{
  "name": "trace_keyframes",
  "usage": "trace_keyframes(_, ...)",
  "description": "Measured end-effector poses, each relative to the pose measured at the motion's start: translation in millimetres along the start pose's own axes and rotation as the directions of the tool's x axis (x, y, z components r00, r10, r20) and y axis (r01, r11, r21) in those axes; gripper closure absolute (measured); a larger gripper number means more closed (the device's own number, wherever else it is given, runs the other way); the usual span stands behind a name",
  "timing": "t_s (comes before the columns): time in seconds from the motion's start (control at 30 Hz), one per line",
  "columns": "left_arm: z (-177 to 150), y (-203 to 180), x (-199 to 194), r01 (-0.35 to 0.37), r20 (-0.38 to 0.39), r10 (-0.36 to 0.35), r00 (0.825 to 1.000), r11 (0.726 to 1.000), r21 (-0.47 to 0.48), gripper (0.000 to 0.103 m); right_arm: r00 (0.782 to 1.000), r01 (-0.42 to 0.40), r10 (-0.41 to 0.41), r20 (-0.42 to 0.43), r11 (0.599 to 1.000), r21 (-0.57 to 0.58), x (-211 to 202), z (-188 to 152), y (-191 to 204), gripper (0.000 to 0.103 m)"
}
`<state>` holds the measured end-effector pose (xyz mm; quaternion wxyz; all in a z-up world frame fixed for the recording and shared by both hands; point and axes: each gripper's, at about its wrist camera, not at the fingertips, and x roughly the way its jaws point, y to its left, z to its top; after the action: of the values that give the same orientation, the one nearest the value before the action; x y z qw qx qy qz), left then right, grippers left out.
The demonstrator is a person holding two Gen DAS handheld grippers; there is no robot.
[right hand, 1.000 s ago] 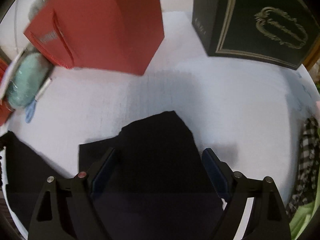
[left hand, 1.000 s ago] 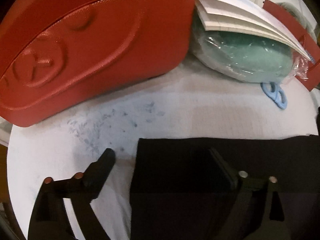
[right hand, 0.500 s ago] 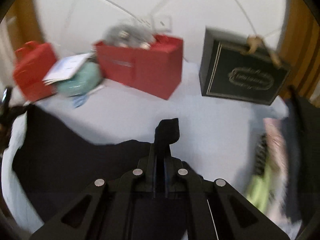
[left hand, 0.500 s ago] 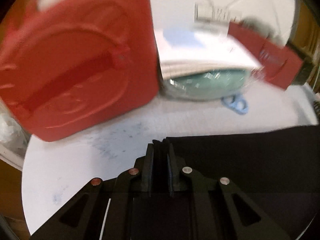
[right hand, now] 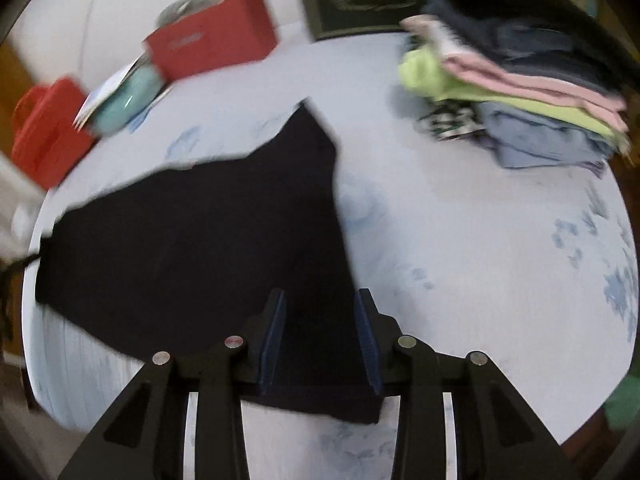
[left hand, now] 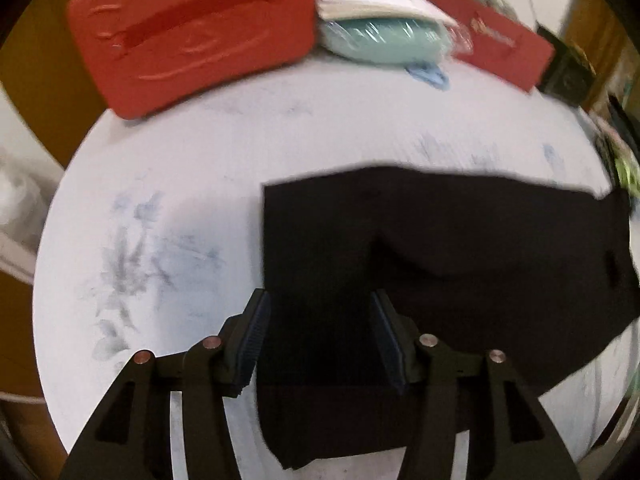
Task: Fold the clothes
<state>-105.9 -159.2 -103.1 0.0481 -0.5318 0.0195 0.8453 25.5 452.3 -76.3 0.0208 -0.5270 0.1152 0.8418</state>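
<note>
Where it lies flat, the black garment (right hand: 208, 240) tapers to a point.

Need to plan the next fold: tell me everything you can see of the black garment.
The black garment is plain dark fabric, lying flat on the pale blue floral tablecloth. It spreads wide, with one pointed corner reaching toward the red bag. The left gripper and right gripper are both open over its near edge, one at each end. Blur hides seams and type.
</note>
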Motion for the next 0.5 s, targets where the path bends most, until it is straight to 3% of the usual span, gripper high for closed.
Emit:
trace_keyframes(0.13, 24.3, 8.3, 1.7, -0.028, 0.037, 0.031, 0.999, 0.997, -0.072, 0.041, 0.999, -0.013, 0.008, 0.054, 0.996, 0.092, 0.9, 24.4, -10.1, 0.066)
trace_keyframes(0.27, 41.9, 14.0, 32.9, -0.005, 0.006, 0.006, 1.000, 0.985, -0.170, 0.041, 0.998, -0.038, 0.029, 0.064, 0.988, 0.151, 13.5, 42.1, -13.8, 0.060)
trace_keyframes(0.5, 48.3, 1.2, 73.9, -0.039, -0.067, 0.029, 0.997, 0.988, -0.151, 0.041, 1.000, -0.017, 0.014, 0.024, 0.989, 0.148, 55.8, 77.8, -7.4, 0.042)
